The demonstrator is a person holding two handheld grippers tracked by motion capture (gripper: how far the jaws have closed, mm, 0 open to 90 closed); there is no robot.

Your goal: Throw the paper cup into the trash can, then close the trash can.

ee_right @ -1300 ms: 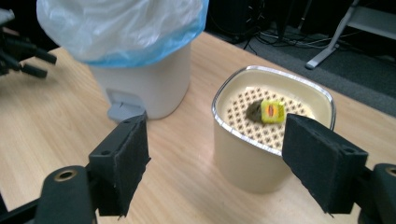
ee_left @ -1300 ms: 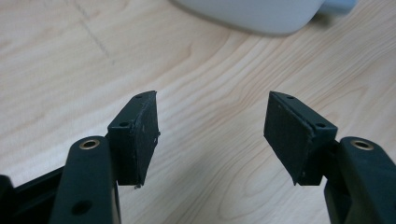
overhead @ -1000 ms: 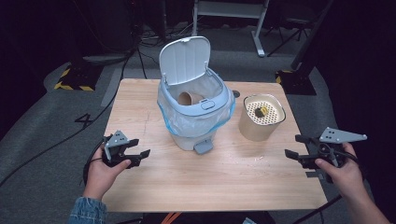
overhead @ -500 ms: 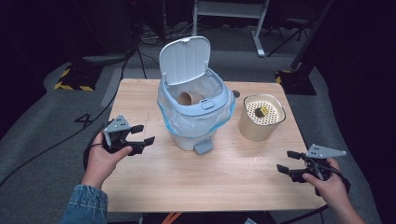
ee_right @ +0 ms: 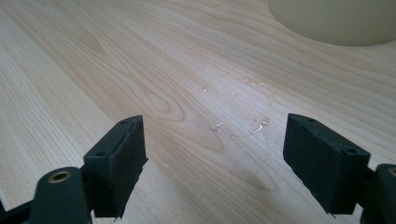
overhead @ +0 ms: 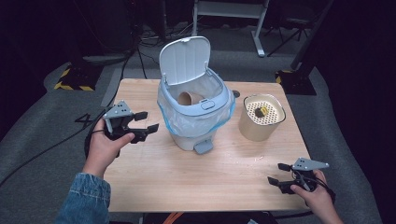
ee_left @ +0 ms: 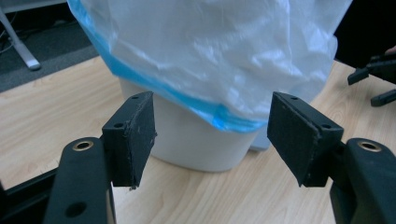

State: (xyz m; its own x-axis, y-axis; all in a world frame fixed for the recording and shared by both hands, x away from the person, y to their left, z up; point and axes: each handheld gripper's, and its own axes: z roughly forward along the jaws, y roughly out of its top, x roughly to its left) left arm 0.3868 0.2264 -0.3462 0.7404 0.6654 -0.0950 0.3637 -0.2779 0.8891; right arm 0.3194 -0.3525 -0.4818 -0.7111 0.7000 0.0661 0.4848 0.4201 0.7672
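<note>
Lidded white bin (overhead: 195, 112) just ahead of the left gripper (overhead: 142, 127) – jaws apart, empty – standing upright, lid tipped back; right gripper (overhead: 279, 173) likewise agape, empty.

Light wood table (overhead: 154, 186), square-ish, on grey carpet floor (overhead: 42, 154) w/ black cables at left. Center, slightly far: white pedal bin (overhead: 194, 123), lid up, clear bag w/ blue edge folded over rim, pedal facing near side. Right of it & apart: beige cylinder container (overhead: 261, 123) w/ perforated top, near far-right corner.
</note>
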